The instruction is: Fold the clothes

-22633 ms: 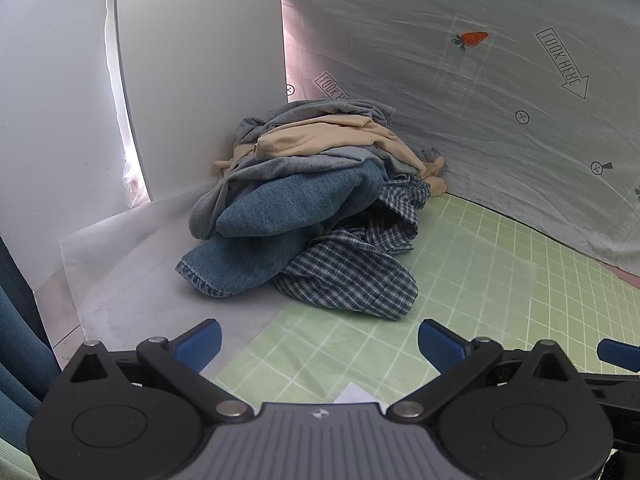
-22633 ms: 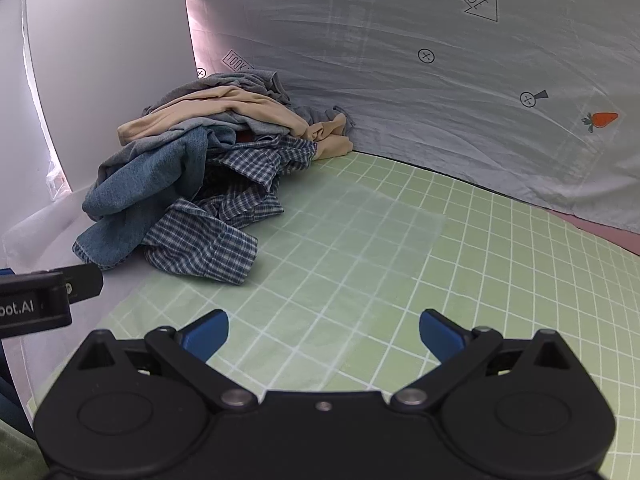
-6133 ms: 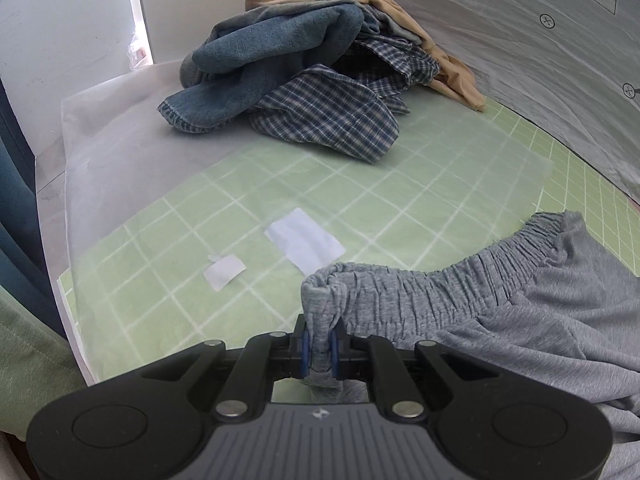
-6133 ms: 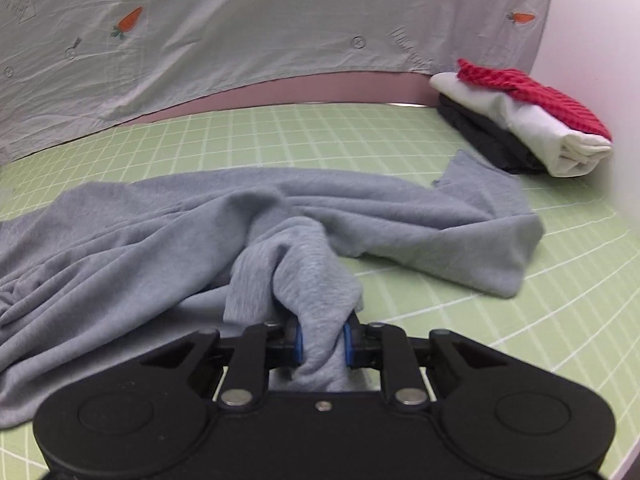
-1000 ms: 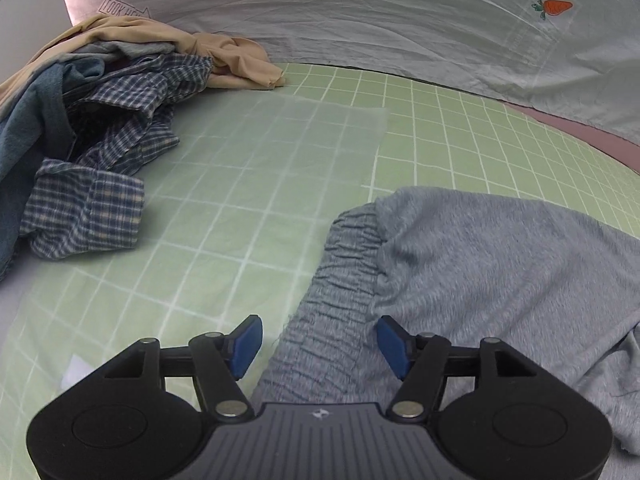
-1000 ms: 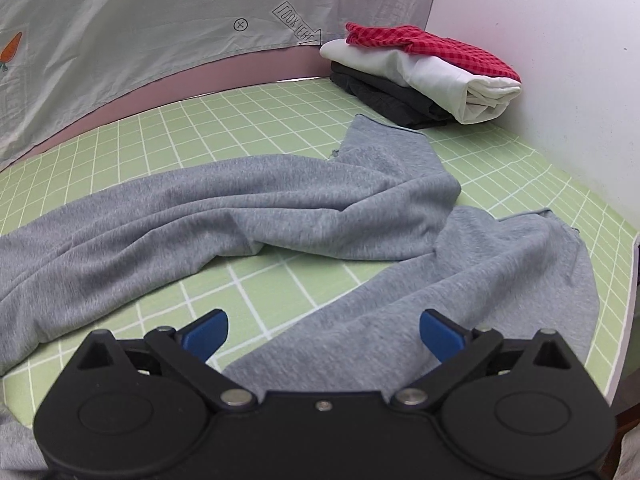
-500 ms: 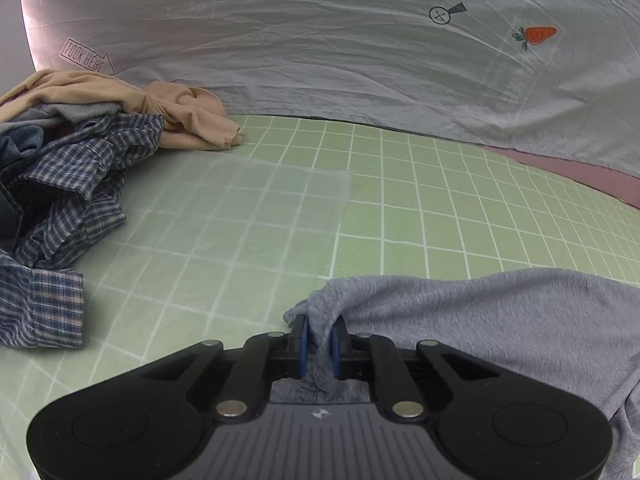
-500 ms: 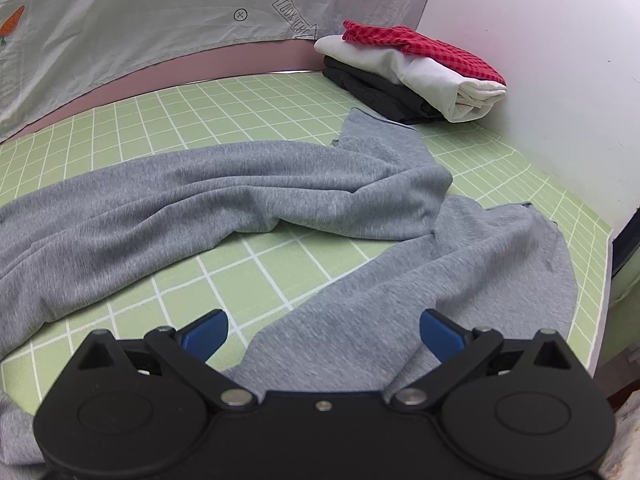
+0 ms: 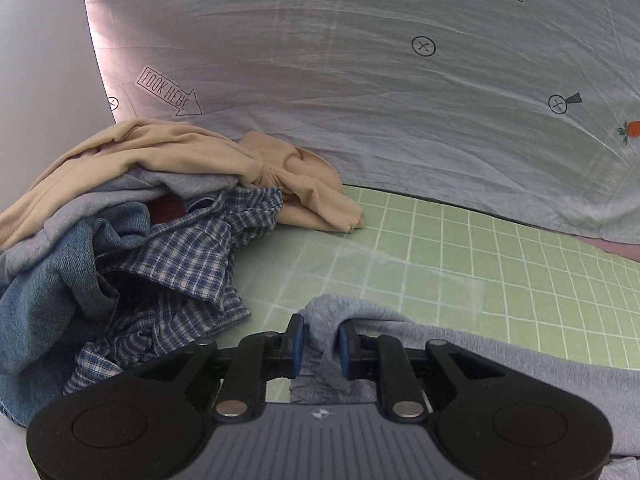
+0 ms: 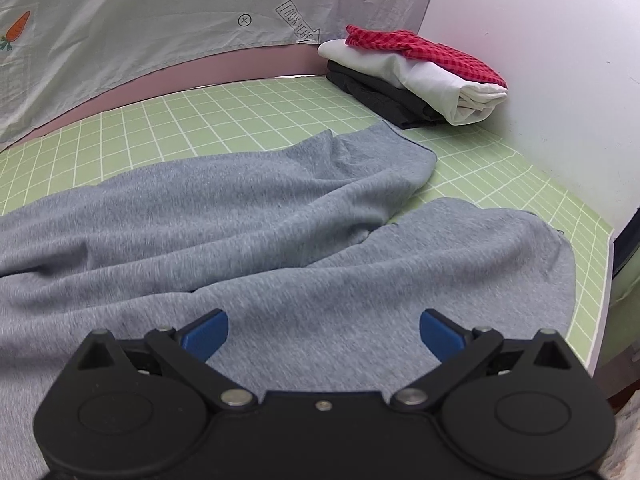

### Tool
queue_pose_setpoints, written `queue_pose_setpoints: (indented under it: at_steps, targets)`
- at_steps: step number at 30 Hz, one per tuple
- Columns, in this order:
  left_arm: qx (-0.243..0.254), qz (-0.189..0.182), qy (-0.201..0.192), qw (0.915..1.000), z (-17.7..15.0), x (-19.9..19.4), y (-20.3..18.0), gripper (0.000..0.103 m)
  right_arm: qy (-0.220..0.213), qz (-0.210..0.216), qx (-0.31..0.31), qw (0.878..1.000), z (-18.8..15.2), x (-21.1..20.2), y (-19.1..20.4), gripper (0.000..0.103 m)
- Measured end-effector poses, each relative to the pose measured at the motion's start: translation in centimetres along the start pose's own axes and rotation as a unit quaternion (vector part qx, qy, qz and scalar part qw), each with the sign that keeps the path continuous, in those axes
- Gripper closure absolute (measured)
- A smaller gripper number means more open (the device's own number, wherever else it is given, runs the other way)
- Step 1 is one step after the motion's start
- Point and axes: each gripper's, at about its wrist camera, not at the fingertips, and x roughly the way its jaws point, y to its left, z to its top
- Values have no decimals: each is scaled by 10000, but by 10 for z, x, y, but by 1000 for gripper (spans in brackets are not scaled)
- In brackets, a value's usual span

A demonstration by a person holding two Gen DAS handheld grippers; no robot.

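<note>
Grey jersey trousers [image 10: 248, 216] sprawl across most of the mat [image 10: 240, 108], waistband end toward its left side and the two legs running to the right edge, where the nearer leg reaches almost to the lip. The left gripper [image 9: 320, 340] is clamped on a bunched fold of the trousers [image 9: 520, 356] at that waistband end, cloth pinched between the blue pads [image 9: 297, 340]; the right gripper [image 10: 323, 330] hovers over the nearer leg with its jaws wide apart and nothing between them. To do this step well, I judge the right gripper should close on the matching waistband corner or on a leg hem, so both hold one edge; then lift, draw the cloth taut and lay one leg squarely over the other, smoothing the diagonal ridges first. Pulling from the left alone would likely drag the legs askew. At the mat's back left corner sits a heap [image 9: 132, 240] of unfolded denim, plaid and beige; at the back right corner, a stack [image 10: 416, 80] of folded items against the white wall [image 10: 540, 60]. A printed sheet [image 9: 360, 80] hangs behind.
</note>
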Motion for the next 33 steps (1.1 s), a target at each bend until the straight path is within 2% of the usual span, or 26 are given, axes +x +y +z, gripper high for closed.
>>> queue_pose_setpoints:
  at_steps: [2,3,4,8,12,15,17,19,20,22,24,27,30,33]
  targets:
    - [-50,-53,13,10000,-12,-13,6,59,8,36,-53,10000,-2,0,2,0]
    - [-124,-65,84,9999,-21,-20,10,47,16,66,-75,9999,-2,0,3,0]
    - [-233,-85,185,9995,-32,-27,14,43,24,94,-93,9999,-3,0,5,0]
    - [-537,-306,888,9941,-80,-48,28,39,11,239,-208,9995,-4,-2,12,0]
    - [-453,-205,1491,9876,-127,-64,31,36,-20,404,-321,9987,-4,-5,18,0]
    - [-693,-370,1731,9818,-152,-74,34,36,-50,535,-435,9976,-6,-7,23,0]
    - [-748,-428,1690,9818,-161,-80,32,39,-36,639,-493,9967,-9,-9,26,0]
    - [-729,-381,1544,9846,-165,-86,28,75,-18,744,-548,9957,-11,-10,29,0]
    - [-709,-333,1480,9859,-165,-88,27,78,-7,807,-562,9951,-12,-12,30,0]
    - [-778,-256,1373,9871,-163,-93,32,93,5,930,-621,9937,-14,-16,32,0]
    - [-875,-196,1270,9878,-160,-99,38,95,6,1026,-712,9922,-15,-21,34,0]
    - [-794,416,1030,9906,-153,-106,59,96,-24,1194,-839,9893,-17,-29,35,0]
    - [-1241,773,976,9844,-157,-110,96,98,-22,1322,-938,9868,-19,-33,35,0]
    - [-1326,1423,974,9760,-160,-112,119,103,-15,1424,-987,9849,-21,-33,33,0]
